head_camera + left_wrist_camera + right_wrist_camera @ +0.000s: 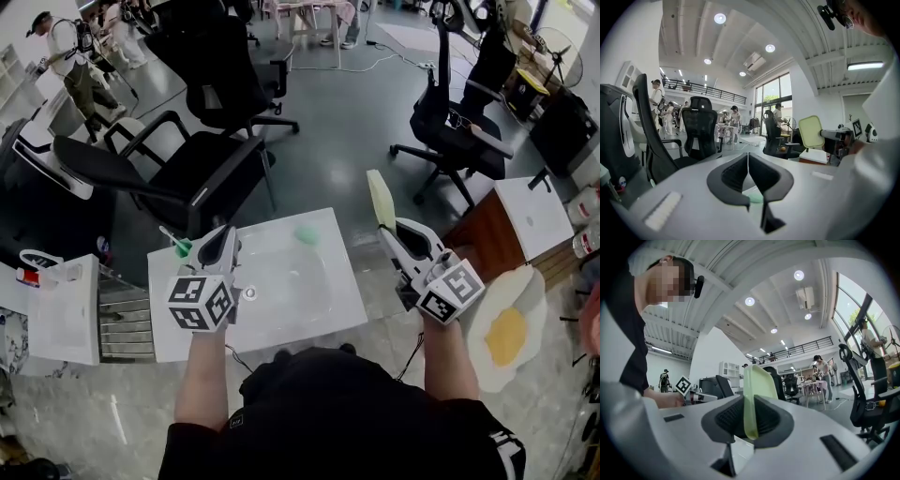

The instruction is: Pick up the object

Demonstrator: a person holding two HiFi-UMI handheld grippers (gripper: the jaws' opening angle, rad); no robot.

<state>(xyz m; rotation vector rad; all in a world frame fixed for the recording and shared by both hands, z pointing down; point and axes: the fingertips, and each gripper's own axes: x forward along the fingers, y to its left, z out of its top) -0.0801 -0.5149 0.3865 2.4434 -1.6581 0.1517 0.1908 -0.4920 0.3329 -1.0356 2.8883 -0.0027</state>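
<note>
Pale yellow-green flat plastic sheet [380,199] stands upright at the tip of my right hand-held gripper [386,230], off the right edge of the white desk [328,309]. My left hand-held gripper [223,236] hovers over the desk's left part. Left gripper view — jaws pressed fully together, a mint-green sliver [754,197] just beneath them. Right gripper view — jaws clamped on the sheet's lower edge.

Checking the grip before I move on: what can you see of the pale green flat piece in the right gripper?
The pale green piece is thin and flat with rounded corners, smooth and slightly translucent, like plastic. It sits edge-on, clamped between the jaws of the right gripper, most of it sticking out past them. Nothing else touches it.
</note>
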